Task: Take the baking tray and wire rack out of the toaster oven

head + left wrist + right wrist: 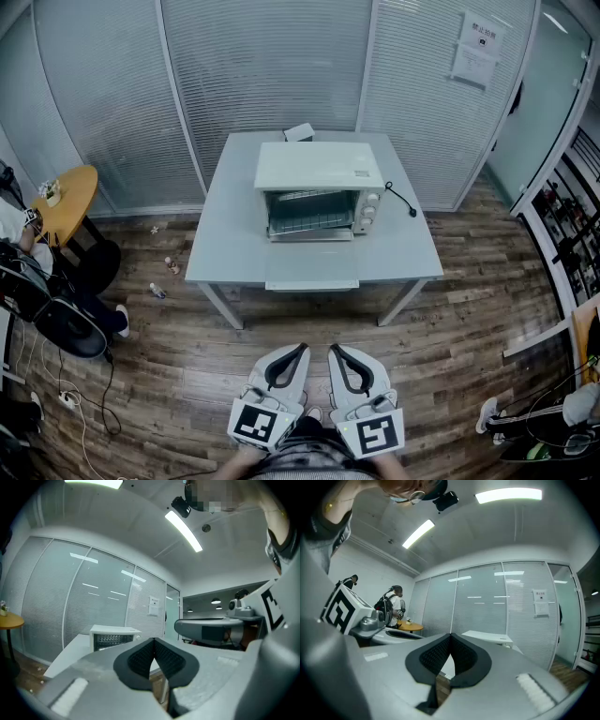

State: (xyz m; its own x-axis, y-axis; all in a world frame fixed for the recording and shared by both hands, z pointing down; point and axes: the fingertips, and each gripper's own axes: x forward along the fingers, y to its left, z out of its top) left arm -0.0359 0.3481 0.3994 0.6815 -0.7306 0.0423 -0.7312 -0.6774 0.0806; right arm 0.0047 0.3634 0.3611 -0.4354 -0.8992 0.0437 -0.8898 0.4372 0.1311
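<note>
A white toaster oven (319, 167) stands in the middle of a pale table (225, 225) with its door (311, 234) folded down. Inside I see a wire rack (305, 198) above a flat tray (309, 222). Both grippers hover low, close to my body, well short of the table. My left gripper (300, 350) is shut with nothing between its pads. My right gripper (335, 350) is likewise shut and empty. The left gripper view shows its closed tips (153, 640) level, with the oven (115, 637) far ahead. In the right gripper view the closed tips (451, 634) point at the oven (487, 637).
A flat pale rectangle (312, 272) lies at the table's front edge. A black cable (401, 199) trails right of the oven; a small white box (299, 132) sits behind it. A round yellow table (66, 202) and a seated person (28, 272) are at left. Glass partitions stand behind.
</note>
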